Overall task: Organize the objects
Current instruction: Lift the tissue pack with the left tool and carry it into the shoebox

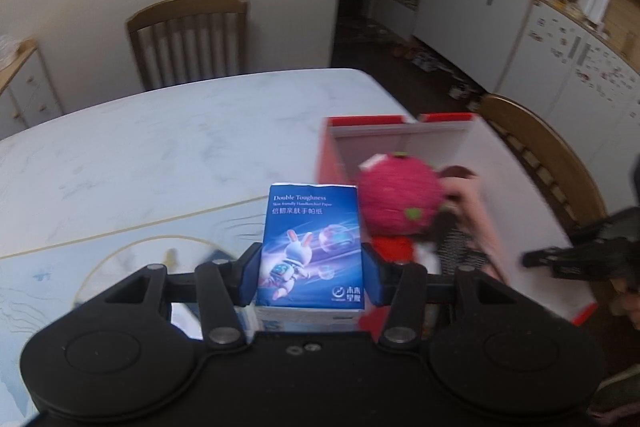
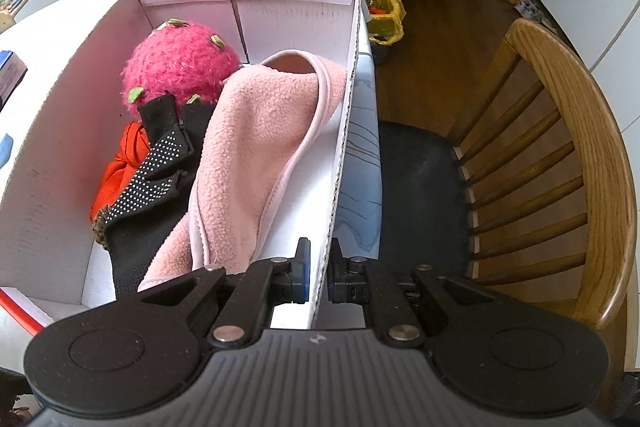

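Tissues are pinched upright between the left tongs, above the worktop and just beside the box. The box's right wall is clamped by the right tongs, which steadies it. The pack is best carried over the near wall and set into the bare corner, clear of the plush fruit, pink cloth and black glove, then released low.

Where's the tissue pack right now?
In the left wrist view, the tissue pack sits clamped in the left tool, just left of the box.
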`<state>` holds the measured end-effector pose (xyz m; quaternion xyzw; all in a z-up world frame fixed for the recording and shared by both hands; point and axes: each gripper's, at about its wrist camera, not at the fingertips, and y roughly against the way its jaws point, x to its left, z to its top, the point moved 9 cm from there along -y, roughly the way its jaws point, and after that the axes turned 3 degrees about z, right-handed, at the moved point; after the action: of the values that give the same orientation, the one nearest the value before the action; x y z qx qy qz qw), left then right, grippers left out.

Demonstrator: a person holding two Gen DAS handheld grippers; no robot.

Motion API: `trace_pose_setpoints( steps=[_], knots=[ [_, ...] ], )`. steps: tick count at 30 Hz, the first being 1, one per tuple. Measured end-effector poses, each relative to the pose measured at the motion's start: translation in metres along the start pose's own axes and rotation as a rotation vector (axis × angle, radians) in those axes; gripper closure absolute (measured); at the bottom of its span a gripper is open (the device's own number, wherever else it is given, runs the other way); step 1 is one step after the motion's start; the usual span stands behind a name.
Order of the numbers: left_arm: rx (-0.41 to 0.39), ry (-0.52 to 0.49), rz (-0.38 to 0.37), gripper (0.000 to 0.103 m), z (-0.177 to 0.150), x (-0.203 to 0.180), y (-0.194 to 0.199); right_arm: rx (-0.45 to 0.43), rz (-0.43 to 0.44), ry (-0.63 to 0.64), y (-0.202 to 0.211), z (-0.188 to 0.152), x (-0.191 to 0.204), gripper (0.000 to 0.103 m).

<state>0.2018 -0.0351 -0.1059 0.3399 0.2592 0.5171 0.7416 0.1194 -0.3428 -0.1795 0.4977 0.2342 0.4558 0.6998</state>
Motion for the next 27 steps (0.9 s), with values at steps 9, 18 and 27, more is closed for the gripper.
trace_pose_setpoints(
  steps=[9, 18, 27],
  knots=[
    [0.026, -0.072, -0.096, 0.055, -0.011, -0.074, 0.001, 0.002, 0.024, 0.003, -0.001, 0.001, -0.006, 0.096],
    [0.079, -0.074, -0.076, 0.055, -0.022, -0.106, -0.03, 0.001, 0.038, 0.01, -0.002, 0.001, -0.007, 0.096],
    [0.133, -0.065, 0.0, 0.055, -0.028, -0.104, -0.07, -0.001, 0.051, 0.008, -0.001, 0.0, -0.008, 0.095]
  ],
)
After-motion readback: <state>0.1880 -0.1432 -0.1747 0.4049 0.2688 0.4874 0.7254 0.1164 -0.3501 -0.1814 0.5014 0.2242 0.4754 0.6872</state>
